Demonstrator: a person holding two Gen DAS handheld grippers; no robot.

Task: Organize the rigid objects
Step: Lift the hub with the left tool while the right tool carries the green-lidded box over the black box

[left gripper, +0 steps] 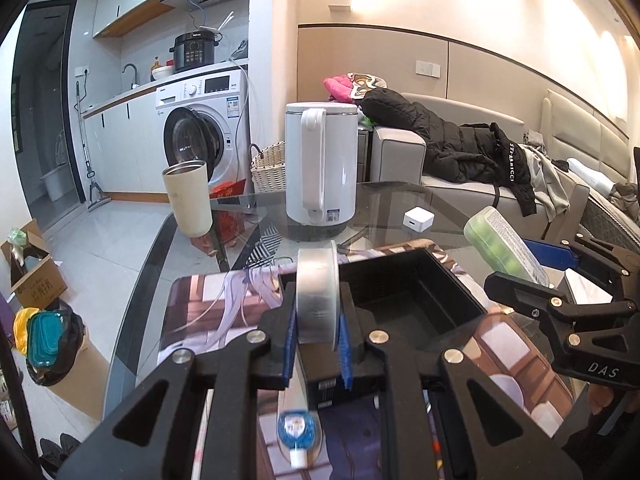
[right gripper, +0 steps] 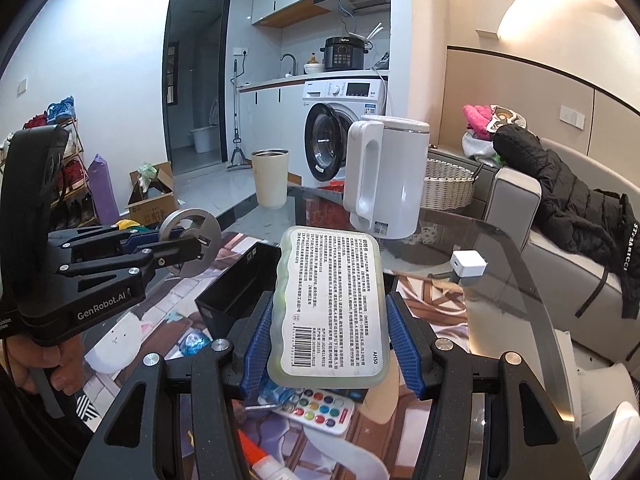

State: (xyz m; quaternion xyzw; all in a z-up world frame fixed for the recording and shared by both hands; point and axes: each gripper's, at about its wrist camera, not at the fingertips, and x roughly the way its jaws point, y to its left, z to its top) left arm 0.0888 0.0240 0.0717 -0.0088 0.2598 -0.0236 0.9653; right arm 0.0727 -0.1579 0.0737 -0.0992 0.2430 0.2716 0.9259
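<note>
Behind the glass surface (left gripper: 400, 208) runs a kitchen wall with a washing machine (left gripper: 200, 128), its door open, and to the right a grey sofa (left gripper: 404, 152) under a black jacket (left gripper: 460, 148); the sofa's far end is cut off by the lens edge. On the surface stand a white kettle (left gripper: 320, 164) and a cream tumbler (left gripper: 188, 198), well apart, with a small white cube (left gripper: 418, 219) near the kettle. A printed mat (left gripper: 216, 304) covers the near part of the surface, and an open black box (left gripper: 452, 280) sits on it; the box's near wall is hidden by the left gripper (left gripper: 318, 344). Its jaws are clenched on a roll of clear tape (left gripper: 318, 296) held upright on edge, just in front of the box. The right gripper (right gripper: 328, 340) holds a flat pack of green pellets (right gripper: 330, 304) between its blue pads (right gripper: 404, 340), label up and tilted, above the mat beside the box; the label print is too small to read. Under the jaws lie a remote with coloured buttons (right gripper: 320, 408), partly hidden by the pack, a blue-filled bottle (left gripper: 298, 432) and an orange-tipped tube (right gripper: 260, 460) cut off by the frame
</note>
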